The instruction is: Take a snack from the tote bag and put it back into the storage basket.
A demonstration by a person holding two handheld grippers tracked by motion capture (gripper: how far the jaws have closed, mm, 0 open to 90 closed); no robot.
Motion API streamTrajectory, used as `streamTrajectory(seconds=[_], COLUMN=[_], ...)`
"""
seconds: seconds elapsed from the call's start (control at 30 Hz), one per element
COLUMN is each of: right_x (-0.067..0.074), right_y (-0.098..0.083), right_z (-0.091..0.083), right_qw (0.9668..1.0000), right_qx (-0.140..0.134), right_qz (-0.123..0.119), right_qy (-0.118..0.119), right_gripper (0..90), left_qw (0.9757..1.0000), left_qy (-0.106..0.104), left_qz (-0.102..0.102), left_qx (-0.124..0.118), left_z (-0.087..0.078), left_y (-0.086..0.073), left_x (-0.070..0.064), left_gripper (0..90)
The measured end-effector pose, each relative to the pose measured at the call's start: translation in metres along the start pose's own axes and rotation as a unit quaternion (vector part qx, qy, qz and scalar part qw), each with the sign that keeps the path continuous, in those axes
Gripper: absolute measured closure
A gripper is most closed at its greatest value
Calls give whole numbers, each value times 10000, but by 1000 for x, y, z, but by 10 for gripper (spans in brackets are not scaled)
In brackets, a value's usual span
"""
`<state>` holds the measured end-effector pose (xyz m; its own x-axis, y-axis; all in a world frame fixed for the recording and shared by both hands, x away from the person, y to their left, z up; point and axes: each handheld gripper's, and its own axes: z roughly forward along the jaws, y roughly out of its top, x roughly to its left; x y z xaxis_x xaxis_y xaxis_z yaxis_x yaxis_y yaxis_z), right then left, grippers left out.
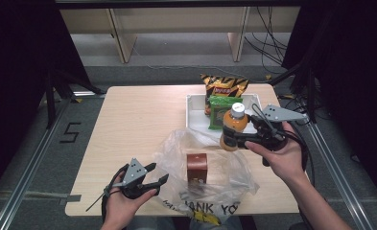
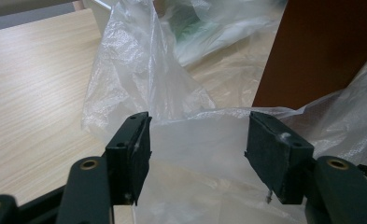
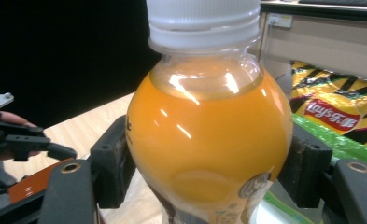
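Two grippers are seen over a pale wooden table (image 1: 128,124); most of its left half is left bare, while the right half is taken up by a white tray (image 1: 194,112) near the far edge and a clear plastic bag (image 1: 176,148) spread toward the near edge. The bag's printed end is hung over the near edge and cut off by the frame. A brown box (image 1: 197,167) is stood upright on the bag, well apart from the tray. A chips bag (image 1: 224,86) and a green packet (image 1: 220,111) are held in the tray; the packet's lower part is hidden behind the bottle (image 1: 234,127), and its print cannot be read.

The right gripper (image 1: 234,139) is held at the tray's near edge, above the bag; its jaws are clamped on the orange-filled bottle, one pad on each side of the rounded body, the white cap upright. In the right gripper view the bottle's base is cut off.

The left gripper (image 1: 156,175) is held near the table's near-left corner, just beside the bag; its jaws are spread wide, with bag film seen between the pads (image 2: 133,151); whether the film is touched cannot be told.
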<state>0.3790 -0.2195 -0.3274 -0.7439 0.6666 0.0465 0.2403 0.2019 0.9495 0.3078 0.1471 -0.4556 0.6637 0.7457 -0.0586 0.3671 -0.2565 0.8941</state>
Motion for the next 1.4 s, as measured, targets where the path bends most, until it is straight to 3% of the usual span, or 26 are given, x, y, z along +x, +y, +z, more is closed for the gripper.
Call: streamTrajectory(seconds=[0.07, 0.13, 0.2, 0.23, 0.3, 0.33, 0.43, 0.5, 0.53, 0.63, 0.7, 0.83, 1.07, 1.13, 1.2, 1.27, 1.4], right_x=[-2, -9, -12, -16, -19, -22, -28, -33, -33, -41, -42, -52, -63, -66, -69, -71, -77], right_y=[1, 1, 2, 2, 2, 3, 2, 2, 2, 1, 0, -2, -8, -10, -12, -14, -17], right_z=[0, 2, 2, 2, 3, 2, 5, 7, 7, 10, 11, 16, 24, 25, 27, 28, 31], right_qw=[10000, 9999, 9997, 9998, 9995, 9995, 9991, 9991, 9987, 9987, 9978, 9976, 9965, 9960, 9959, 9952, 9947], right_qx=[9, -45, -91, -79, -77, -48, -30, -35, 1, -34, 48, 44, 180, 214, 233, 303, 329], right_qz=[80, -1, 160, 38, 157, 69, 245, 151, 255, 186, 366, 204, 383, 393, 397, 497, 422], right_qy=[-39, -95, -160, -154, -263, -290, -345, -400, -436, -481, -545, -662, -726, -768, -774, -791, -876], right_gripper=[315, 315, 315, 315, 315, 315, 315, 315, 315, 315, 315, 315, 315, 315, 315, 315, 314], left_qw=[10000, 10000, 10000, 10000, 10000, 10000, 10000, 10000, 10000, 10000, 10000, 10000, 10000, 10000, 10000, 10000, 10000], left_qy=[5, 1, -1, -1, 3, 7, 9, 6, 7, 11, 11, 13, 0, -16, 10, -7, -12], left_qz=[-55, 6, 0, 0, -32, -55, -59, -59, -53, -44, -59, -61, -51, 33, -54, 22, 22], left_qx=[-4, 0, 0, 0, 4, 9, 12, 8, 12, 11, 12, 19, 22, 26, 7, 25, 30], left_z=[0, 0, 0, 0, 0, 0, 0, 0, 0, 0, 0, 0, 0, 0, 0, -1, 0], left_y=[0, 0, 0, 0, 0, 0, -1, -1, -1, -1, -1, -1, -1, -1, -1, -1, -1], left_x=[-1, 0, 0, 0, 0, 0, 0, 0, 0, 0, 0, 0, 0, 1, 1, 1, 1], left_gripper=[396, 396, 395, 396, 396, 396, 396, 396, 395, 396, 396, 396, 396, 396, 395, 395, 395])
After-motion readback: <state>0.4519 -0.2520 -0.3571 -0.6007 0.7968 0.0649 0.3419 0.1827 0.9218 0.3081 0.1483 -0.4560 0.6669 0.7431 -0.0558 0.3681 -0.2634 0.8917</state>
